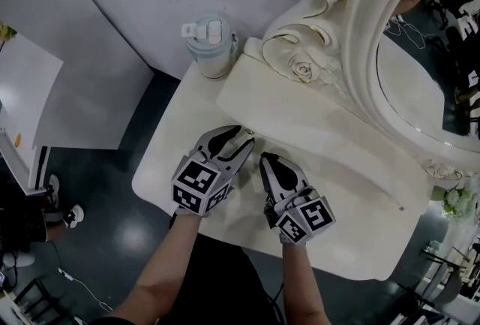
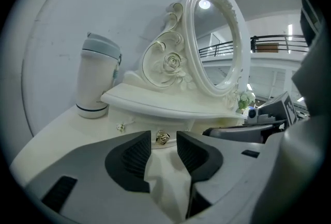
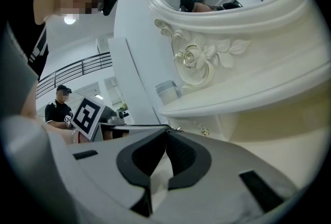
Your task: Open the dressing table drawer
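Observation:
A cream dressing table (image 1: 180,166) carries a raised shelf (image 2: 170,106) under its oval mirror (image 2: 217,42). Below the shelf is a small drawer front (image 2: 145,123) with a gold knob (image 2: 162,137). In the left gripper view, my left gripper (image 2: 163,142) is open, and the knob shows in the gap just past the fingertips, untouched. In the head view the left gripper (image 1: 246,137) points at the shelf's front edge. My right gripper (image 1: 264,158) sits beside it. Its jaws (image 3: 166,133) meet at the tips, shut on nothing.
A pale lidded tumbler (image 1: 212,46) stands on the tabletop left of the shelf. A second small knob (image 2: 121,127) sits left of the gold one. The carved mirror frame (image 1: 352,23) rises at the back right. A person (image 3: 59,109) stands beyond the table.

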Demonstrator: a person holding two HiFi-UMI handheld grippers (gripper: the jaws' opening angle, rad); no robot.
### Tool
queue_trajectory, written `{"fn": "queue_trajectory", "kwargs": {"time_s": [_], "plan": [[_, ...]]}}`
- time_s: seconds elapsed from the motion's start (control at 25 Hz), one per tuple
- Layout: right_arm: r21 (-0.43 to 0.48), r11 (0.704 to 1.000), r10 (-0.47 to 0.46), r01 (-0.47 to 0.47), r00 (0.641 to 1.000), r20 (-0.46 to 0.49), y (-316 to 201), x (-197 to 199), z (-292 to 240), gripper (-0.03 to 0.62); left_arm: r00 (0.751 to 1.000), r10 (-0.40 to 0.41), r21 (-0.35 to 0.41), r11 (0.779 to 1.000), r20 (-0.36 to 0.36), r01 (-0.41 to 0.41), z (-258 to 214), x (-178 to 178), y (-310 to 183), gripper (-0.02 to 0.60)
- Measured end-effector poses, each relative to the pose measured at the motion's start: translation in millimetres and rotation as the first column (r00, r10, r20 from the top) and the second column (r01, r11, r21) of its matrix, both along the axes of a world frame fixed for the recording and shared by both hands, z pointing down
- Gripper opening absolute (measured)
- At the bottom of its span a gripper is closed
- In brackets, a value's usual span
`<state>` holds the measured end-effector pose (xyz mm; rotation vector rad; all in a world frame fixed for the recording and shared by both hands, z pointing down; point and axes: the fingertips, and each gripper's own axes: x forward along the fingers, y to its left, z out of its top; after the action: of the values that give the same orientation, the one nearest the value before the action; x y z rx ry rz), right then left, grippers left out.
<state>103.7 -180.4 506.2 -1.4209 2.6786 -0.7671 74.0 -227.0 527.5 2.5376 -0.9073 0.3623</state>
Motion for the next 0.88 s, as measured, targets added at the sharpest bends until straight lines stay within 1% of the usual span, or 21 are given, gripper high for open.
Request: {"fn": "queue_trajectory", "kwargs": {"time_s": [0.24,0.48,0.56,0.64,0.88], "plan": [[-0.012,1.000,0.019,-0.019,1.000,0.000,-2.3,3.8,5.4,0.006,0.997,0.006,-0.040,0.999,0.079,-0.002,12.2,7.0,-7.5,0.160],[-0.019,0.999,0.030,-0.030,1.000,-0.004,-2.7,5.7,8.4,0.006,0.993,0.014,-0.063,0.998,0.120,-0.006,16.3,10.7,-11.0,0.137],[-0.020,0.999,0.035,-0.035,0.999,-0.005,-3.0,6.8,8.8,0.006,0.992,0.019,-0.070,0.997,0.125,-0.010,17.0,11.5,-10.7,0.137],[-0.021,0.999,0.039,-0.039,0.999,-0.006,-3.2,7.7,8.9,0.006,0.993,0.020,-0.085,0.996,0.116,-0.011,17.6,12.7,-9.4,0.109],[-0.025,0.998,0.050,-0.051,0.999,-0.010,0.1,8.4,8.8,0.006,0.993,0.031,-0.097,0.995,0.118,-0.019,17.8,12.1,-7.4,0.106]]}}
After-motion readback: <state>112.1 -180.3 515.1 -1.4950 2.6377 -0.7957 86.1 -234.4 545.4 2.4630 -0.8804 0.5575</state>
